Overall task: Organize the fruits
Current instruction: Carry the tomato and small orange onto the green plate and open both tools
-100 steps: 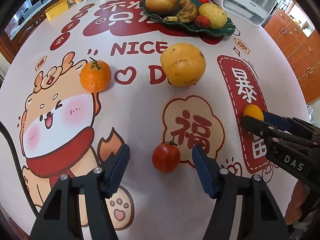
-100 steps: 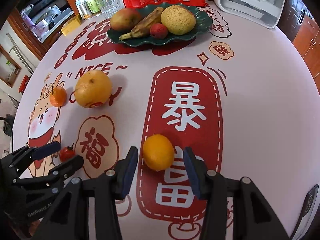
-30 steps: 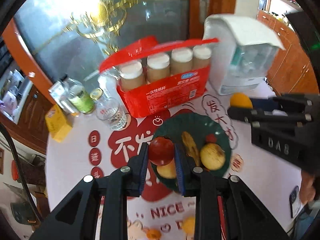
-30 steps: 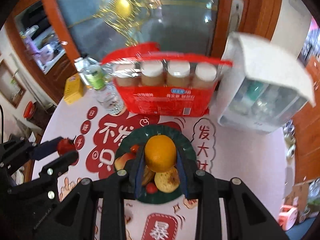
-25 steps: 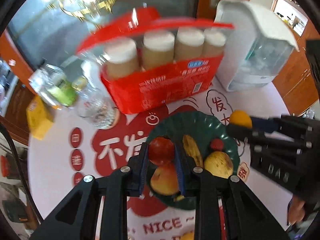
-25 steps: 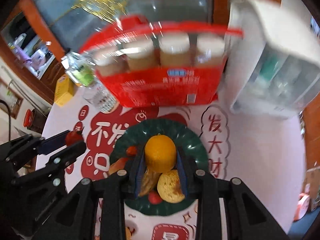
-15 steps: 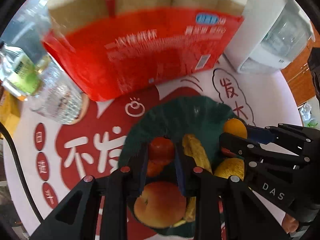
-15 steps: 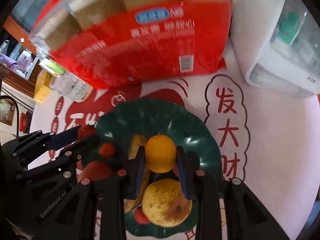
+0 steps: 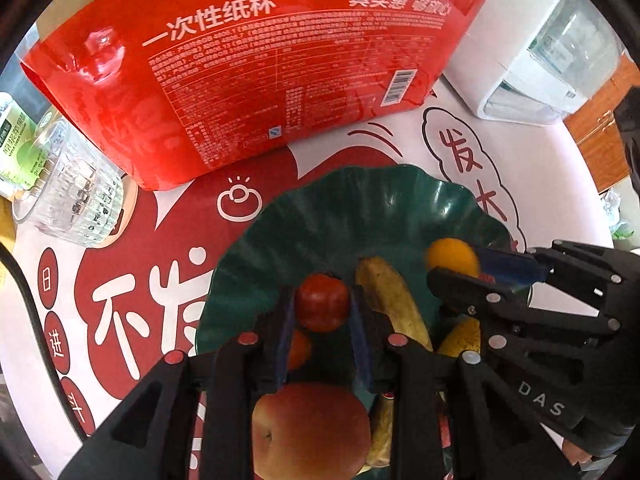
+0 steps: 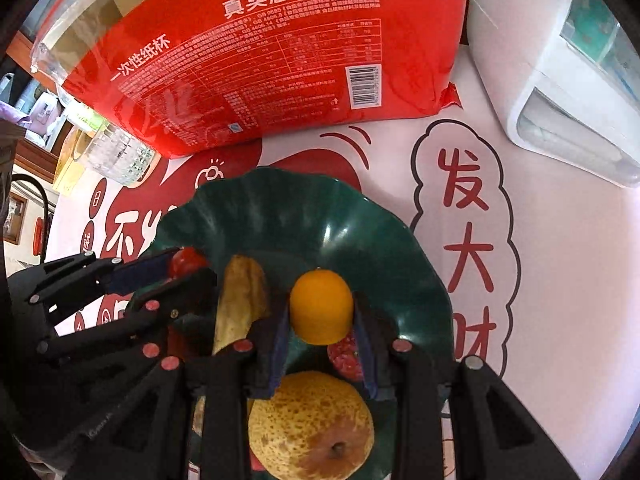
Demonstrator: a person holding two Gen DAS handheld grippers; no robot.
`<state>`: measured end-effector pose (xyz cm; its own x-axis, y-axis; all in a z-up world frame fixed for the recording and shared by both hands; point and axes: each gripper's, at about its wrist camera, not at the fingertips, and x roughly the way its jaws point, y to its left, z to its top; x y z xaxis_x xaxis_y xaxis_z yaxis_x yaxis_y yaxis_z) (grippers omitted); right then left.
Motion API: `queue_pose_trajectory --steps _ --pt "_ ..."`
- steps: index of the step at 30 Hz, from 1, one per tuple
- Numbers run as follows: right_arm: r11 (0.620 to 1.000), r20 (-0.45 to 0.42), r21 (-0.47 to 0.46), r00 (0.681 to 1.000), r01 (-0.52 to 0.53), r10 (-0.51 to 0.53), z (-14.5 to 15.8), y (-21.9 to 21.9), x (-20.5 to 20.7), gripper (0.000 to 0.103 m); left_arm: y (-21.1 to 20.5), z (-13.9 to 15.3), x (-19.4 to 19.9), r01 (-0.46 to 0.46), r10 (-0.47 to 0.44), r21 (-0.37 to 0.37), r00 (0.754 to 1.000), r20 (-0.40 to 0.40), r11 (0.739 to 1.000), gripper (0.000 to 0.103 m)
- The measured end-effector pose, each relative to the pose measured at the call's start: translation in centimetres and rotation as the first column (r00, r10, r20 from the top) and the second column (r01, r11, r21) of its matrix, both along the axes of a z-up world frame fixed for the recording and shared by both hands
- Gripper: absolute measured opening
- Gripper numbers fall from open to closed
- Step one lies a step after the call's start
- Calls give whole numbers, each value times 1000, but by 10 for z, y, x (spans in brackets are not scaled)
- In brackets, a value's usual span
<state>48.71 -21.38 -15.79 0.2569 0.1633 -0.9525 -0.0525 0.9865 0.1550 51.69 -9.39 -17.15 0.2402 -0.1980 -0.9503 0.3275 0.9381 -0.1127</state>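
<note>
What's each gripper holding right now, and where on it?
The left gripper has a tomato between its pads by its sides; the right gripper has an orange likewise. Both jaws have just been opening over the green plate.

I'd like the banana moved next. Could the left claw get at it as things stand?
Probably not yet: the left claw has a tomato between its fingers, though the banana lies uncovered just beside it.

— What sits behind? 
— A red pack of paper cups (image 9: 256, 68), a ribbed glass (image 9: 68, 196) at its left, a white appliance (image 10: 560, 80) right
— Underneath? 
— A red-printed tablecloth (image 10: 560, 280)
</note>
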Motion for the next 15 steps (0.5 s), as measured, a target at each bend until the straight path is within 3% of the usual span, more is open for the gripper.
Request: queue_pose_trajectory --steps 3,4,7,15 --pt "1000 5 12 1000 9 -9 2 -5 -2 33 1 -2 -1 -8 7 31 1000 7 999 47" --pt "1000 6 22 1000 15 -15 2 -8 -3 33 4 -2 -1 -21 21 37 1000 9 999 57" --pt "997 6 61 999 37 -37 5 -16 -5 34 14 3 -3 -48 47 9 999 17 999 78" --pt "998 35 53 999 25 -27 19 -21 -18 35 17 21 -14 -39 39 -10 998 52 999 87"
